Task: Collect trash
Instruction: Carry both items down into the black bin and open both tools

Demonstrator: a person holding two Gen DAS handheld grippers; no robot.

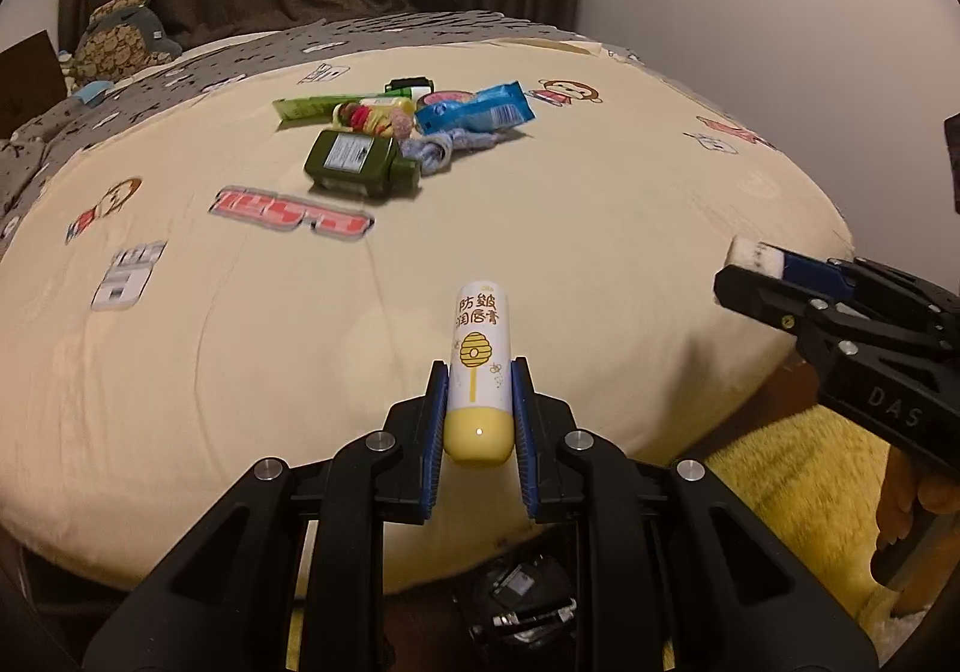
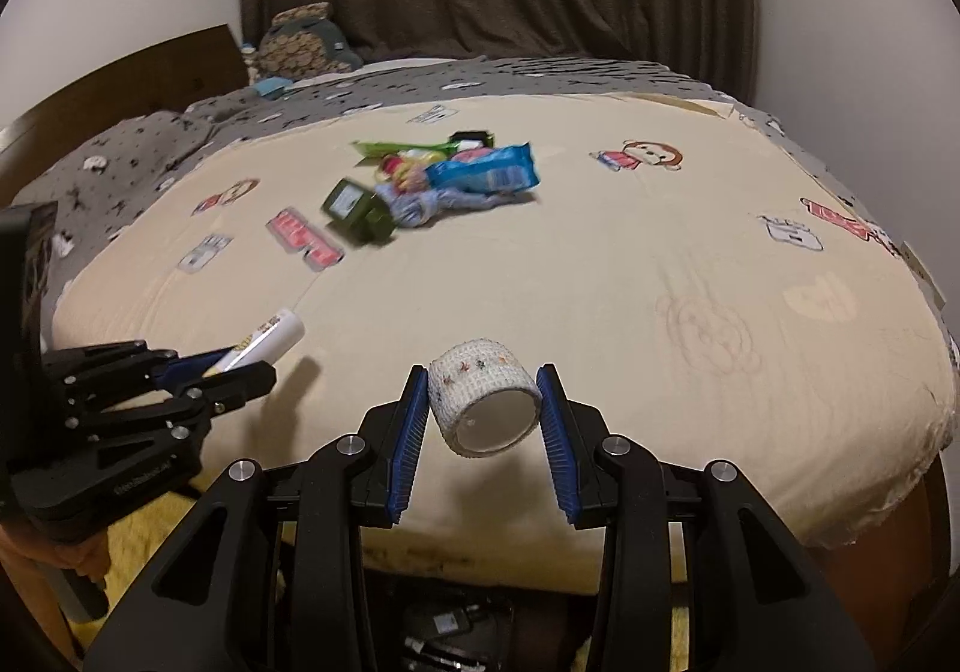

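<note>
We held a lip balm tube [image 1: 478,372] clamped between the blue pads of our left gripper [image 1: 478,390], above the near edge of the cream bedspread [image 1: 600,228]. Our right gripper [image 2: 483,402] gripped a white bandage roll [image 2: 483,408] by its sides. Farther up the bed lay the trash pile: a dark green bottle [image 1: 360,162], a blue wrapper [image 1: 474,113], and a green packet [image 1: 312,108], touching one another.
</note>
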